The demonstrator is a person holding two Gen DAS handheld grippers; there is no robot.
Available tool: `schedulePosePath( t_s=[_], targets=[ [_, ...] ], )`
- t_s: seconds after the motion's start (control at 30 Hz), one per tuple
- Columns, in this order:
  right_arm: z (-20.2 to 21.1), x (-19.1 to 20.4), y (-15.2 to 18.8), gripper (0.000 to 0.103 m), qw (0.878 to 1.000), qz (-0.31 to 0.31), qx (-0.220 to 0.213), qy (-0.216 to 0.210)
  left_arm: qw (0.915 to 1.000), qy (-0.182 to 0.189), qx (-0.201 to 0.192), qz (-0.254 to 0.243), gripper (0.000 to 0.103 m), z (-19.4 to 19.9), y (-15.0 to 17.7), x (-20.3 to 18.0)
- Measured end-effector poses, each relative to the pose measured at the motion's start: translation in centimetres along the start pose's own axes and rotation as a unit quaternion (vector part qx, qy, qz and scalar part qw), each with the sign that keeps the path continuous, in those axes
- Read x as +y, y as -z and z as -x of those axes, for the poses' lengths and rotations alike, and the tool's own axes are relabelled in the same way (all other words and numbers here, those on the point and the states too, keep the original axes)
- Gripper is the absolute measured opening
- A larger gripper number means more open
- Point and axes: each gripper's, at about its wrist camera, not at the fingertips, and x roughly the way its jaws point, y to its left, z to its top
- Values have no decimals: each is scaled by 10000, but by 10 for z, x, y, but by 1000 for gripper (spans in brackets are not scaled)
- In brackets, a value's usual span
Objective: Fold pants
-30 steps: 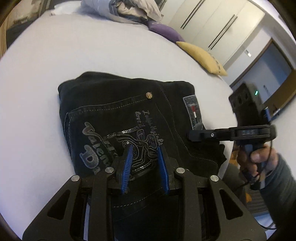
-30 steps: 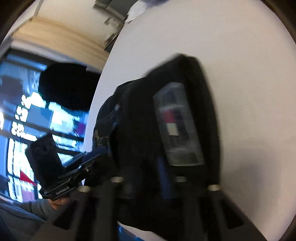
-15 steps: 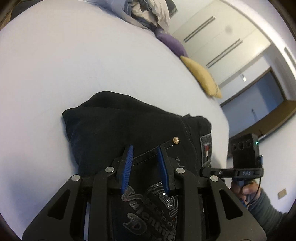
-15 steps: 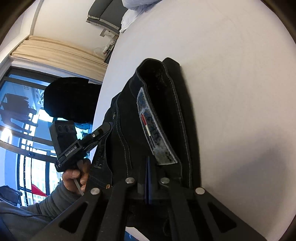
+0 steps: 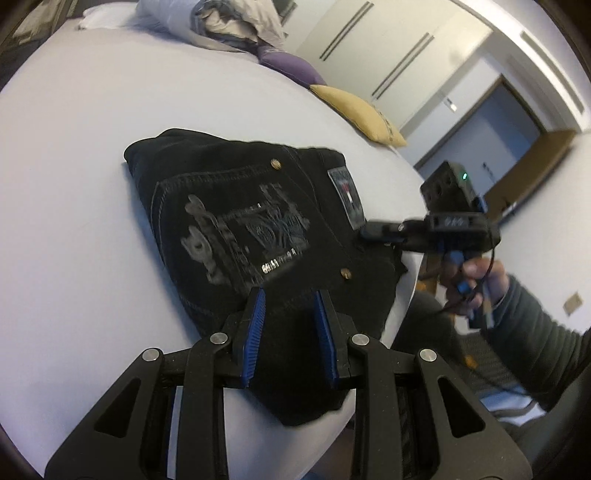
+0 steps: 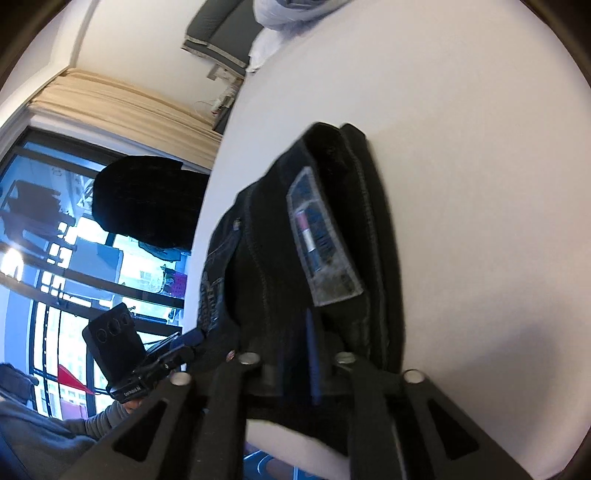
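Folded black pants (image 5: 258, 221) lie flat on the white bed (image 5: 74, 184), back pocket print and grey label (image 5: 347, 195) facing up. My left gripper (image 5: 290, 328) hovers over the near edge of the pants, blue pads apart, gripping nothing. My right gripper (image 5: 369, 233) reaches in from the right, at the waistband just below the label. In the right wrist view its jaws (image 6: 327, 347) are opening, with the waistband fold of the pants (image 6: 280, 240) still lying between them and one blue pad showing. The left gripper (image 6: 188, 339) sits at the pants' far corner there.
A purple pillow (image 5: 291, 66), a yellow pillow (image 5: 358, 110) and a heap of bedding (image 5: 221, 22) lie at the far side. The bed's edge runs just right of the pants. A person's hand (image 5: 480, 273) and grey sleeve hold the right gripper. A dark chair (image 6: 147, 199) stands by the window.
The left gripper swung forward over the pants, then drew back to their near edge. The right gripper's pads, pressed together half a second ago, have parted.
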Motion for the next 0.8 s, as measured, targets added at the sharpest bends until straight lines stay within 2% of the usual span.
schedulePosePath(
  t_s=[0.17, 0.27, 0.33, 0.4, 0.43, 0.47, 0.5, 0.53, 0.57, 0.63, 0.73, 0.8],
  targets=[
    [-1, -7, 5, 13, 9999, 36, -166, 29, 9956, -558, 105, -752, 26, -23, 15, -14],
    [4, 4, 2, 15, 9995, 227, -153, 184, 9959, -542, 102, -724, 26, -23, 13, -13],
    [17, 9, -1, 29, 9991, 276, -296, 152, 9947, -637, 137, -790, 27, -13, 8, -20],
    [36, 9, -5, 57, 9980, 237, -575, 90, 9958, -680, -14, -616, 28, 4, 4, -22],
    [42, 7, -7, 62, 9977, 189, -645, 120, 9968, -674, -155, -413, 38, 14, 2, -18],
    [45, 2, -13, 67, 9975, 114, -665, 212, 9971, -662, -228, -289, 55, 21, 2, -14],
    [45, -2, -17, 67, 9977, 55, -627, 271, 9971, -675, -347, -85, 91, 27, 1, -7],
    [42, -6, -20, 67, 9979, 4, -570, 300, 9960, -730, -498, 122, 100, 30, 0, 0],
    [38, -10, -25, 67, 9984, -56, -472, 292, 9948, -738, -583, 380, 100, 31, -2, 10],
    [26, -14, -30, 67, 9991, -101, -277, 317, 9946, -666, -360, 707, 100, 22, -6, 23],
    [3, -21, -42, 67, 9992, -167, 13, 376, 9938, -508, -103, 979, 100, 6, -12, 33],
    [-4, -20, -49, 67, 9993, -172, 37, 341, 9941, -399, -1, 1012, 100, 3, -17, 37]
  ],
)
